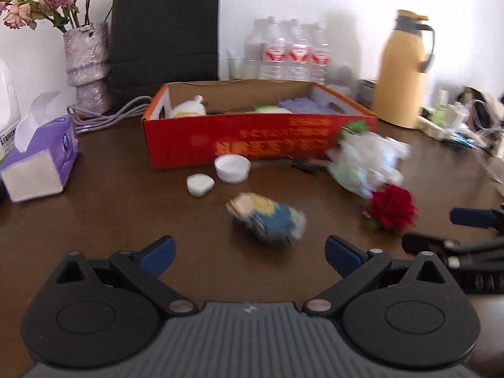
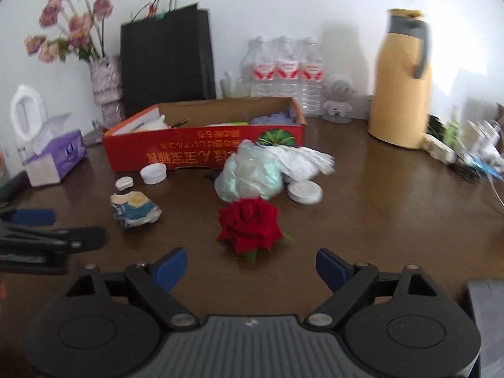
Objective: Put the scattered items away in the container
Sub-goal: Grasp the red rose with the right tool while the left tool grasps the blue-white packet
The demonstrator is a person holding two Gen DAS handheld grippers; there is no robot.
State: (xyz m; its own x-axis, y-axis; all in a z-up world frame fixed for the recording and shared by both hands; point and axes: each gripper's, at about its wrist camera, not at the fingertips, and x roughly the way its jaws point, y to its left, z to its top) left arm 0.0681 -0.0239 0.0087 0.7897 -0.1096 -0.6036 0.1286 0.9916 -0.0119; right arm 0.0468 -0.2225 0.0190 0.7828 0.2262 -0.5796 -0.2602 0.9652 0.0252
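A red cardboard box (image 1: 201,145) (image 2: 189,154) stands open on the brown table and holds several items. In front of it lie a white cap (image 1: 232,167) (image 2: 153,173), a small white case (image 1: 199,184) (image 2: 124,183), a crumpled blue and yellow wrapper (image 1: 267,219) (image 2: 135,209), a plastic bag (image 1: 365,160) (image 2: 258,170), a red rose (image 1: 390,208) (image 2: 250,223) and a white round lid (image 2: 305,192). My left gripper (image 1: 250,256) is open just short of the wrapper. My right gripper (image 2: 250,269) is open just short of the rose.
A purple tissue box (image 1: 41,163) (image 2: 56,157) sits at the left. A vase of dried flowers (image 1: 88,63), a black paper bag (image 1: 165,31), water bottles (image 1: 293,53) and a yellow jug (image 1: 403,69) line the back wall. Clutter lies at the right edge (image 1: 463,119).
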